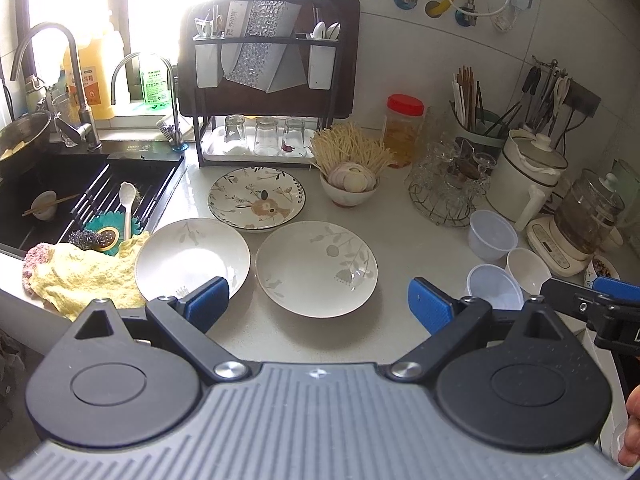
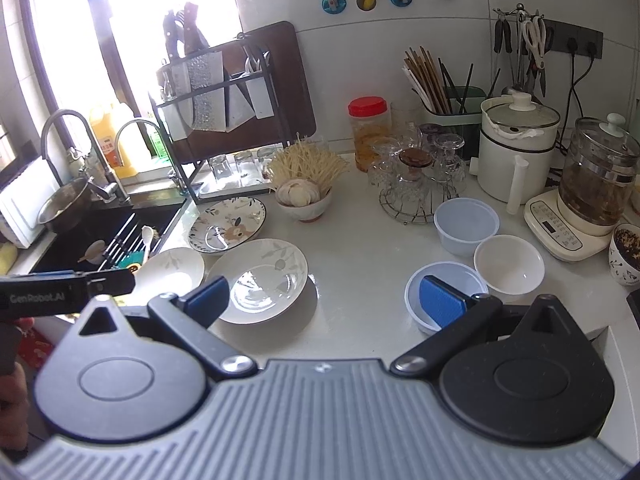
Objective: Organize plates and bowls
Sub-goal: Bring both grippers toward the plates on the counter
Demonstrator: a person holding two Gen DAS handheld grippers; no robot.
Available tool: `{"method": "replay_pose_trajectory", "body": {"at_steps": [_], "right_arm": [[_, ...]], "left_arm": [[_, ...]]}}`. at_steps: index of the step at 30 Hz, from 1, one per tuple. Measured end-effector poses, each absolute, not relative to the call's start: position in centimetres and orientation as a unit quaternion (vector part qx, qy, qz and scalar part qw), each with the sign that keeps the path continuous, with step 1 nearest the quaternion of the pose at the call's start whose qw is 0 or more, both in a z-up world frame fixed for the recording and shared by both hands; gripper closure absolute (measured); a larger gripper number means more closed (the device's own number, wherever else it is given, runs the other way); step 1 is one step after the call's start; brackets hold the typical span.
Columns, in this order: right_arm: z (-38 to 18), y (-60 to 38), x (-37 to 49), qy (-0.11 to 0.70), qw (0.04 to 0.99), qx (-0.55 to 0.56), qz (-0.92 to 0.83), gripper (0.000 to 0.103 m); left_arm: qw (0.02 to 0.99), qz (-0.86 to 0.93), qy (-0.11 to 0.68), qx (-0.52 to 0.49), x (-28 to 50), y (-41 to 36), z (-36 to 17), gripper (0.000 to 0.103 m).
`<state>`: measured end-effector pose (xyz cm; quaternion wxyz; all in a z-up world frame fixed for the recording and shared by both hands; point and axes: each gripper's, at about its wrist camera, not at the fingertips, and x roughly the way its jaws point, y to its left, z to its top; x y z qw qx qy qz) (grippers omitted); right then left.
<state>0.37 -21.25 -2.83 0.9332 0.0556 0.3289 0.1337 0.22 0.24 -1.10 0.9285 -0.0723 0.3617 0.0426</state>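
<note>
White tile backs a pale worktop [image 1: 400, 240] that runs from a dark sink [image 1: 60, 200] at its left end to kettles at its right corner, with a knife rack [image 1: 264, 60] against the back wall and window glare washing out the left.

Three plates lie near the front edge, left of centre: a plain leaf-print plate [image 1: 192, 256] just beside a yellow cloth [image 1: 80, 276], a second leaf-print plate [image 1: 316, 268] close to its right, and a deer-pattern plate [image 1: 256, 198] behind the two. Toward the right front sit three empty bowls: two translucent plastic ones [image 2: 466, 226] [image 2: 446, 302] and a white ceramic bowl [image 2: 509, 264].

Both tools hang above the front edge holding nothing. The left gripper [image 1: 318, 306] has its jaws wide apart over the plates; the right gripper [image 2: 324, 300] is likewise spread, between the plates and the bowls.

Stacking looks not yet begun. A good first move would be pinching one leaf-print plate by its near rim, lifting it level and setting it squarely into its twin. The glazed rims will likely be slick, so a deep, centred bite matters, and the cloth should stay clear of the pads.
</note>
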Motion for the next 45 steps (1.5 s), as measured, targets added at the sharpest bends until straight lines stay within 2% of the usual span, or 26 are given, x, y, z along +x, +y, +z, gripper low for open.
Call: {"method": "replay_pose_trajectory", "body": {"at_steps": [29, 45], "right_arm": [[-4.2, -21.8, -0.8, 0.339, 0.927, 0.053, 0.152, 0.0], [-4.6, -23.0, -0.5, 0.324, 0.934, 0.09, 0.124, 0.0]], "left_arm": [[0.921, 0.042, 0.377, -0.088, -0.4, -0.7, -2.9, 0.005], [0.922, 0.013, 0.38, -0.076, 0.4, -1.3, -3.7, 0.005]]}}
